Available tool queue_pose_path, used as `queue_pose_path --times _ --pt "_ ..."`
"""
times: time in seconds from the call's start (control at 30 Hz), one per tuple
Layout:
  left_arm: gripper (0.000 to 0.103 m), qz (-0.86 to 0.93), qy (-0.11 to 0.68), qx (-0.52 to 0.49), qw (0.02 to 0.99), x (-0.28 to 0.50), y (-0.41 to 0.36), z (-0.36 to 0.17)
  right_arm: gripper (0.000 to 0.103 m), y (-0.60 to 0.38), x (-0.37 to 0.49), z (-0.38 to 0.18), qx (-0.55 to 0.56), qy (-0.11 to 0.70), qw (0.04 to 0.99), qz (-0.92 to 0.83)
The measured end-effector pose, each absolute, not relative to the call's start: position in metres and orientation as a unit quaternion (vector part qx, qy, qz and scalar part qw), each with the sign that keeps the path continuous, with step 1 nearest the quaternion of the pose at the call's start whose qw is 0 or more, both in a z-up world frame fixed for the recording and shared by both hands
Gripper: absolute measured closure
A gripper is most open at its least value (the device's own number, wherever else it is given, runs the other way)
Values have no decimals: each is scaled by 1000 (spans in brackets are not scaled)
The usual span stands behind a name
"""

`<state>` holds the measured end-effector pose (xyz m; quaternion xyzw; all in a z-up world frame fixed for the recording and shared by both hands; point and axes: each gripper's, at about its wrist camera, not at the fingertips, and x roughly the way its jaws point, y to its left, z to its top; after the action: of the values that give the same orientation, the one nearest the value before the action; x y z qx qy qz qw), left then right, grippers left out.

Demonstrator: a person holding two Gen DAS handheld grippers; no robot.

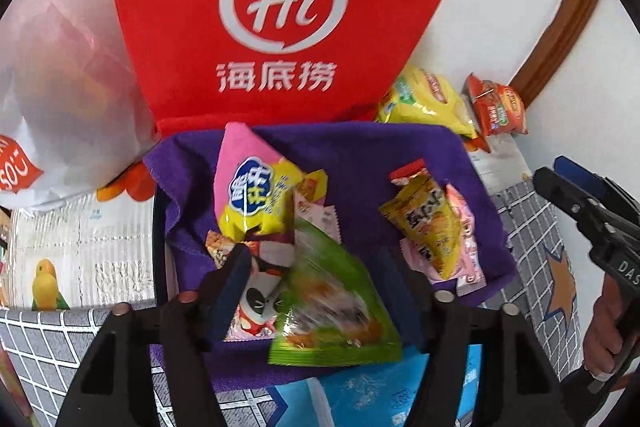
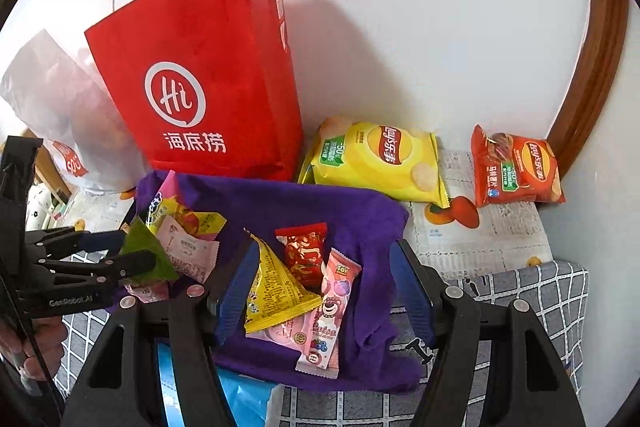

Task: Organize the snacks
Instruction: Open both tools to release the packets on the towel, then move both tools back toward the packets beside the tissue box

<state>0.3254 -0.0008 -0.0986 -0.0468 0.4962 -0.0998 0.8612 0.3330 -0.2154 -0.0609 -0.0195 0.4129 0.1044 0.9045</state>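
Note:
A purple cloth-lined tray (image 1: 360,155) (image 2: 320,203) holds several snack packets. My left gripper (image 1: 320,291) stands open over its left side. A blurred green packet (image 1: 332,307) lies between the fingers, and neither pad touches it. A pink-and-yellow packet (image 1: 256,195) rests just behind. My right gripper (image 2: 326,291) is open above the tray's right side. It straddles a yellow packet (image 2: 276,291), a red candy packet (image 2: 306,251) and a pink bear bar (image 2: 328,319) without gripping any. Each gripper also shows in the other's view: the left gripper (image 2: 132,249) and the right gripper (image 1: 554,169).
A red paper bag (image 2: 200,87) stands behind the tray against the wall, with a white plastic bag (image 2: 52,99) to its left. Yellow chips (image 2: 380,159) and red chips (image 2: 516,171) lie at the back right. A blue packet (image 2: 240,399) sits in front of the tray.

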Motion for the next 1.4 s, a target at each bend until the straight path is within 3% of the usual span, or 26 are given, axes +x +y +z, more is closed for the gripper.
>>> queue_pose_path --times 0.13,0.4,0.53,0.83,1.4 --pt "29 -119 483 -56 866 318 -1 -85 36 -211 327 -55 -22 404 908 107" --pt "29 -132 462 -56 875 304 -2 -63 35 -207 301 -52 -13 403 910 98" --pt "29 -129 444 -37 886 293 -7 -50 28 -212 283 -50 -1 404 911 77" --pt "29 -144 396 -26 906 258 -12 -15 25 -230 227 -41 10 392 919 36" --pt "29 -115 393 -39 912 172 12 -31 25 -207 151 -64 -37 393 917 52"
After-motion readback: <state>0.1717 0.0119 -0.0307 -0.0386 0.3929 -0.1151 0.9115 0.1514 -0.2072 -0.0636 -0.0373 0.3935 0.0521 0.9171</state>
